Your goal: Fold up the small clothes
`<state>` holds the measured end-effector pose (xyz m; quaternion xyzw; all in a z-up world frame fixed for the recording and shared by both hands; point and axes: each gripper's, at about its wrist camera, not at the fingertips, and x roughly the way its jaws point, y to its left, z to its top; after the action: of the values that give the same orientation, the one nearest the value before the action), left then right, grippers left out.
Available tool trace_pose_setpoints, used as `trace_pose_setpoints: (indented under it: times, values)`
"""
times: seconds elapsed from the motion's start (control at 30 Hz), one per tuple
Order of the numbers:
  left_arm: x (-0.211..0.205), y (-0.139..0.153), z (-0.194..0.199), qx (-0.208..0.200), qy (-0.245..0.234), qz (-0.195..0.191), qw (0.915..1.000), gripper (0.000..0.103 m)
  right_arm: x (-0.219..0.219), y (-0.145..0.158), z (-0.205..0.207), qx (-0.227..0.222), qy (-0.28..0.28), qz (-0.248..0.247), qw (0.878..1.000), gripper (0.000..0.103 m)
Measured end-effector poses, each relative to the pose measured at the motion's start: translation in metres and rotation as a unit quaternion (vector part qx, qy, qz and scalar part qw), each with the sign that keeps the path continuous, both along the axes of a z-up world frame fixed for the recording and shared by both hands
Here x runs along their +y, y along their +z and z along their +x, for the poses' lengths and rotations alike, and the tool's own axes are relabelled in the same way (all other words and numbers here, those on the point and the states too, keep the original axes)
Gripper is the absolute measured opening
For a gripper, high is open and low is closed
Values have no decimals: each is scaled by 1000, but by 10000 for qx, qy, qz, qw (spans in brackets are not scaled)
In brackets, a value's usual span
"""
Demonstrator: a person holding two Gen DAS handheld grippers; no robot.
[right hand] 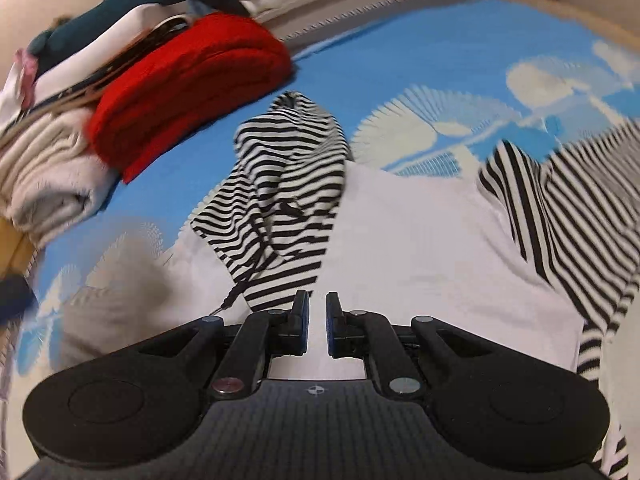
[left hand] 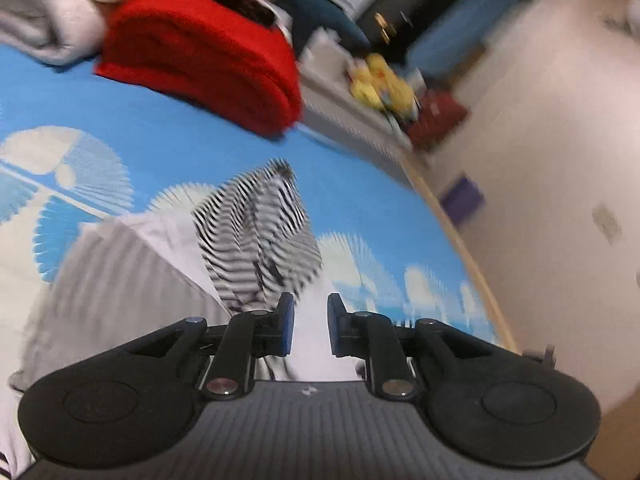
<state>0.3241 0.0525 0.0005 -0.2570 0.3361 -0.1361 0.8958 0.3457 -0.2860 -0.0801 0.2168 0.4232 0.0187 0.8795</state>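
Blue bedspread (right hand: 400, 40) with white fan prints under your work | striped garment (right hand: 288, 184) lies at frame centre on it | red folded cloth (right hand: 188, 92) upper left | left gripper (left hand: 311, 328) parted, empty | right gripper (right hand: 317, 328) nearly closed, gripping nothing.

No readable text, labels, brands or numbers in either view. Only mark: a small crosshair symbol printed on the top edge of each gripper body, left gripper (left hand: 310, 322) and right gripper (right hand: 317, 322). Background objects on the far shelf are too blurred to read.
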Motion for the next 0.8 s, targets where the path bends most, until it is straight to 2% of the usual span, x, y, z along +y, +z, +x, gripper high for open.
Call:
trace_pose_setpoints:
  times: [0.07, 0.13, 0.17, 0.2, 0.23, 0.27, 0.43, 0.5, 0.53, 0.6, 0.7, 0.8]
  values:
    - [18, -4, -9, -125, 542, 358, 9978, 28, -6, -4, 1, 75, -28, 116, 9999, 9]
    - [25, -14, -9, -78, 956, 1042, 9899, 28, -6, -12, 4, 199, 42, 70, 9998, 11]
    - [30, -23, -3, 162, 1121, 1485, 9824, 28, -5, -18, 6, 313, 56, 21, 9995, 11]
    - [30, -31, 4, 391, 1205, 1738, 9766, 28, -3, -26, 8, 468, 73, -33, 9989, 11]
    - [36, -36, 10, 549, 1295, 1823, 9731, 28, -1, -33, 10, 573, 102, -48, 9983, 11]
    - [45, -39, 12, 600, 1419, 1731, 9728, 28, 2, -41, 12, 672, 145, -53, 9976, 11]
    - [75, -35, 27, 598, 1708, 1490, 9721, 28, 25, -78, 21, 1087, 385, -473, 9922, 23]
    - [91, -34, 37, 605, 1680, 1534, 9719, 28, 38, -77, 22, 885, 537, -910, 9905, 23]
    - [94, -35, 38, 624, 1688, 1570, 9711, 28, 44, -76, 22, 818, 677, -1075, 9885, 19]
    - [102, -33, 42, 663, 1740, 1572, 9699, 28, 55, -68, 18, 552, 914, -1188, 9872, 0]
    - [109, -34, 45, 728, 1780, 1492, 9699, 28, 58, -36, 8, -67, 895, -1199, 9887, 0]
    - [106, -36, 46, 741, 1680, 1516, 9712, 28, 45, 14, -9, -1044, 642, -1144, 9859, 0]
